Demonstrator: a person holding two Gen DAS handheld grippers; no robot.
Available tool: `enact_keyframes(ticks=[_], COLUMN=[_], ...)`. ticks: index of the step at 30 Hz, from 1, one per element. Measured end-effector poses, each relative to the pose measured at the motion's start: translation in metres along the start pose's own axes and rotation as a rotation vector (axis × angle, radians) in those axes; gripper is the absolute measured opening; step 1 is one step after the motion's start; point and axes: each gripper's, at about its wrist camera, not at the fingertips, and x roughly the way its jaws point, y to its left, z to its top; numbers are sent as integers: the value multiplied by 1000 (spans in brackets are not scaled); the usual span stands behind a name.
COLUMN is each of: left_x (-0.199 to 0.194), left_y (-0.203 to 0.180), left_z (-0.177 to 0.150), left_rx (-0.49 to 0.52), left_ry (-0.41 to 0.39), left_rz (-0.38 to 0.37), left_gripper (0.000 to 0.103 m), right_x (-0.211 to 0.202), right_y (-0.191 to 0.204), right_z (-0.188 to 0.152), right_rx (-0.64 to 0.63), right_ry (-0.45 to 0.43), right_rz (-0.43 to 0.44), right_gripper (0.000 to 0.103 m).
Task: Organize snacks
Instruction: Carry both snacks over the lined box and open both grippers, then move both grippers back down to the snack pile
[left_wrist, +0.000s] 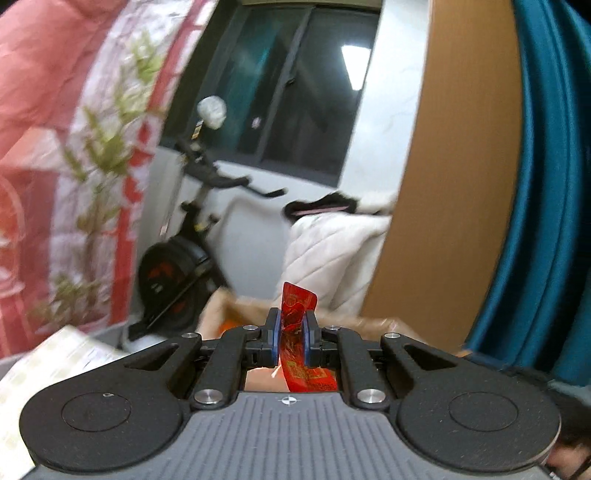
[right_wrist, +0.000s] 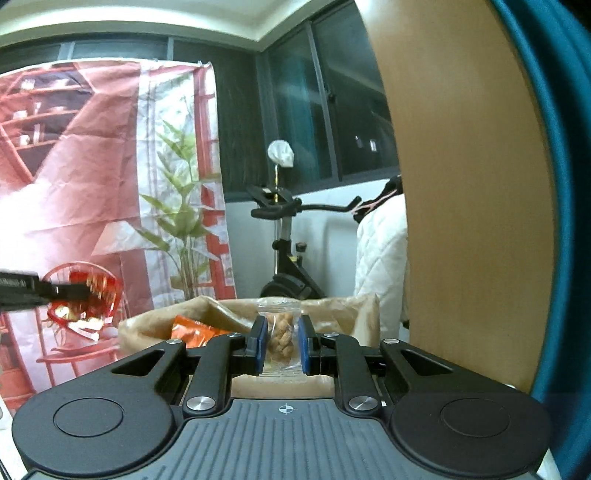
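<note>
My left gripper (left_wrist: 291, 332) is shut on a red snack packet with gold print (left_wrist: 297, 328), held in the air above a brown paper bag (left_wrist: 373, 325). The same packet (right_wrist: 88, 306) and the left gripper (right_wrist: 70, 290) show at the left of the right wrist view. My right gripper (right_wrist: 281, 341) is shut on a clear packet of brown twisted snack (right_wrist: 279, 334), held just in front of the open paper bag (right_wrist: 340, 314). An orange packet (right_wrist: 192, 330) lies inside the bag.
A tan wooden board (right_wrist: 472, 206) and a teal chair edge (right_wrist: 565, 221) stand close on the right. An exercise bike (right_wrist: 288, 258), a white quilted cover (right_wrist: 380, 254) and a red printed backdrop (right_wrist: 92, 166) stand behind the bag.
</note>
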Motion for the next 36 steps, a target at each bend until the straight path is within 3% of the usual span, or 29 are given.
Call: enact_keyframes(ticks=[6, 9, 10, 11, 12, 13, 15, 17, 19, 20, 22, 23, 31, 36], left_x=[69, 101, 109, 115, 118, 118, 113, 111, 106, 101, 88, 83, 35, 9], left_y=[-30, -36, -37, -37, -35, -33, -25, -20, -14, -11, -5, -2, 18, 28], left_z=[9, 2, 0, -3, -5, -7, -9, -10, -11, -11, -12, -13, -25, -38], left_rx=[31, 58, 62, 64, 62, 59, 58, 60, 64, 70, 82, 91, 117, 100], left_ry=[66, 144, 175, 204, 220, 221, 207, 226, 246, 252, 254, 256, 236, 218], left_rz=[-52, -62, -63, -61, -61, -64, -56, -36, -27, -18, 7, 27, 95, 111], left_gripper=[13, 14, 17, 23, 43, 61, 76, 80, 86, 87, 92, 92, 103, 103], right_x=[52, 64, 64, 64, 61, 58, 51, 42, 33, 28, 18, 12, -15, -26], right_y=[7, 9, 8, 7, 7, 6, 5, 6, 8, 8, 12, 13, 23, 31], right_z=[3, -3, -5, -8, -10, -11, -12, -14, -15, -15, -16, -18, -43, -68], right_rx=[6, 2, 9, 19, 26, 28, 32, 39, 42, 46, 55, 61, 110, 141], right_ry=[125, 158, 164, 164, 162, 163, 160, 148, 138, 134, 128, 123, 126, 154], right_rz=[-61, -105, -111, -107, -103, -102, -106, -108, -105, -97, -92, -101, -144, -140], right_gripper=[16, 23, 32, 34, 35, 38, 45, 53, 71, 75, 96, 100, 103, 103])
